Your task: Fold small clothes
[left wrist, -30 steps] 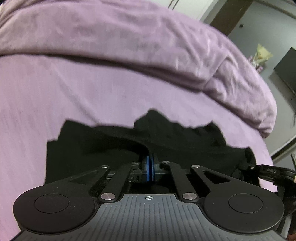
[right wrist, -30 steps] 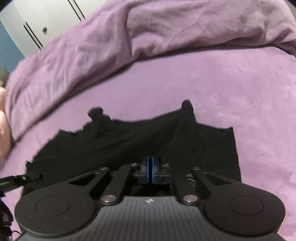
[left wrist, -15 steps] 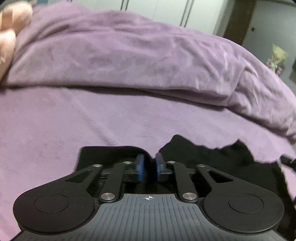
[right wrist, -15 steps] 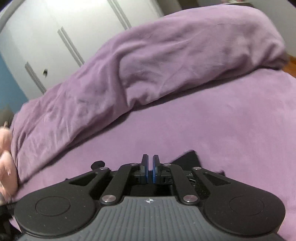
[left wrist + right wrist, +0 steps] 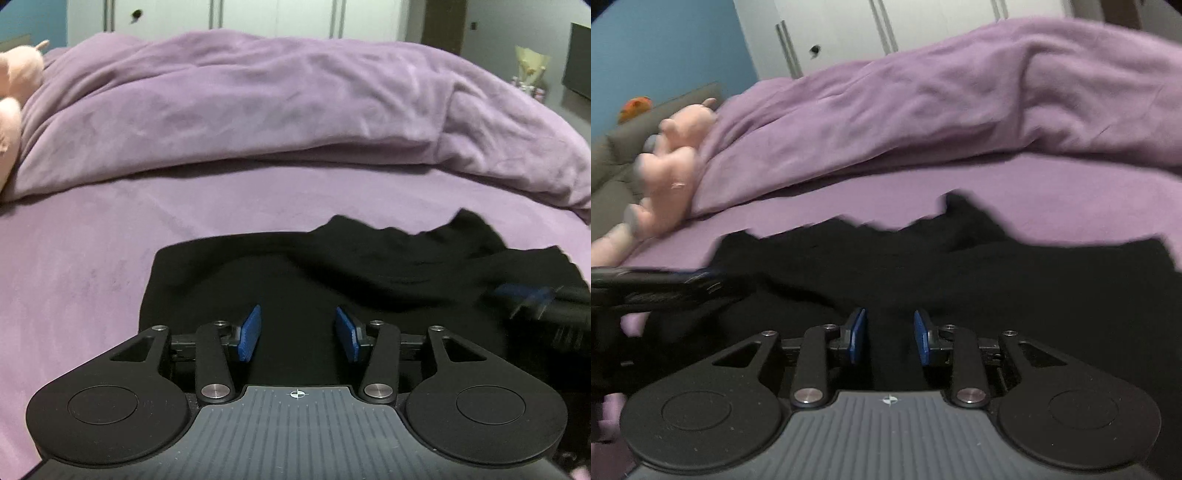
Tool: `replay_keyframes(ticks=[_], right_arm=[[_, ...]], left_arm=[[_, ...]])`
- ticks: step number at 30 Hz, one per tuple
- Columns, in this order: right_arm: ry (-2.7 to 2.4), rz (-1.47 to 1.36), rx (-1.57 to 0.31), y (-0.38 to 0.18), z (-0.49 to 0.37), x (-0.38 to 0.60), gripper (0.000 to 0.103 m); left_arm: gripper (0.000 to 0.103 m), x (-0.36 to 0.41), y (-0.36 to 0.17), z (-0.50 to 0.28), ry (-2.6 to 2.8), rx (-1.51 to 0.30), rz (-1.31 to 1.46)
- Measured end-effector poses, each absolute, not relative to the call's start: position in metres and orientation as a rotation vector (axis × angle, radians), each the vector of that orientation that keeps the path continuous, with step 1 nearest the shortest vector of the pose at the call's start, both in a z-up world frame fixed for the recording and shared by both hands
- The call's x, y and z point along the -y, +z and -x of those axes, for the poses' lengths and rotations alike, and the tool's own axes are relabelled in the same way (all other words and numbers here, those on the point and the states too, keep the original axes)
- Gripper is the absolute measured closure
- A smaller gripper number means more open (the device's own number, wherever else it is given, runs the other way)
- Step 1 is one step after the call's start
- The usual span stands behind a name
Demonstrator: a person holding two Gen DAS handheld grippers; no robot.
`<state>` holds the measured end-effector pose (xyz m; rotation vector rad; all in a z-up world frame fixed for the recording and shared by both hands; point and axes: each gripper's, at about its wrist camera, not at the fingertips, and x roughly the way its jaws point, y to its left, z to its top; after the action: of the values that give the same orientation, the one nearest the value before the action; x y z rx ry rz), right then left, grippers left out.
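Black garment [image 5: 369,273] spread flat on the purple bed [image 5: 92,258], far edge rumpled into peaks, left edge straight; no containers in sight.

Left gripper [image 5: 298,334] low over the garment's near part, blue fingers [image 5: 250,334] spread wide, nothing between them but black cloth lying beneath; no hold on anything; whether the tips touch the cloth, impossible to tell.

Right gripper [image 5: 889,338] likewise over the garment [image 5: 997,280], blue fingers [image 5: 857,336] parted, a somewhat narrower gap than the left pair's, empty; cloth directly beneath and ahead.

Seen from the left wrist, right gripper [image 5: 535,306] blurred at the garment's right edge; seen from the right wrist, left gripper [image 5: 665,286] blurred at the garment's left edge; the two near opposite ends of the cloth.

Beyond the garment, a bare strip of bed [image 5: 1034,184], then a bunched purple duvet [image 5: 258,110] across the far side; pink plush toy [image 5: 668,162] beside the duvet's left end; white wardrobe doors [image 5: 277,18] behind; blue wall [image 5: 665,44] to the left.
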<state>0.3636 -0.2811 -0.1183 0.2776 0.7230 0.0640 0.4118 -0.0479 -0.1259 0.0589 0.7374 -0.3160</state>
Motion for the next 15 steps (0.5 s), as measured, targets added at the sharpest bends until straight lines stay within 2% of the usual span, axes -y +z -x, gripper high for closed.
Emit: replay_keyframes(ticks=[3,4,7,10,13,15], right_arm=[[-0.064,-0.459,-0.707,-0.125,-0.367,0.334,0.092],[-0.112,-0.507,-0.702,-0.127,-0.366,0.347,0.1],[-0.176,-0.644,-0.671,-0.129,-0.362,0.366,0.102],[-0.157,-0.555,-0.698,-0.117,-0.356,0.347,0.097],[-0.095,-0.521,-0.687,-0.104,-0.325,0.337,0.072],[-0.103,-0.453,-0.679,-0.096,-0.298,0.33,0.071]], left_arm=[[0.047,0.042,-0.134,-0.417,-0.301,-0.75,-0.039],[0.046,0.04,-0.135,-0.418,-0.298,-0.751,-0.027],[0.045,0.04,-0.137,-0.417,-0.296,-0.748,-0.031],[0.045,0.042,-0.137,-0.415,-0.293,-0.744,-0.055],[0.044,0.041,-0.137,-0.415,-0.295,-0.748,-0.05],[0.044,0.04,-0.137,-0.415,-0.292,-0.748,-0.043]])
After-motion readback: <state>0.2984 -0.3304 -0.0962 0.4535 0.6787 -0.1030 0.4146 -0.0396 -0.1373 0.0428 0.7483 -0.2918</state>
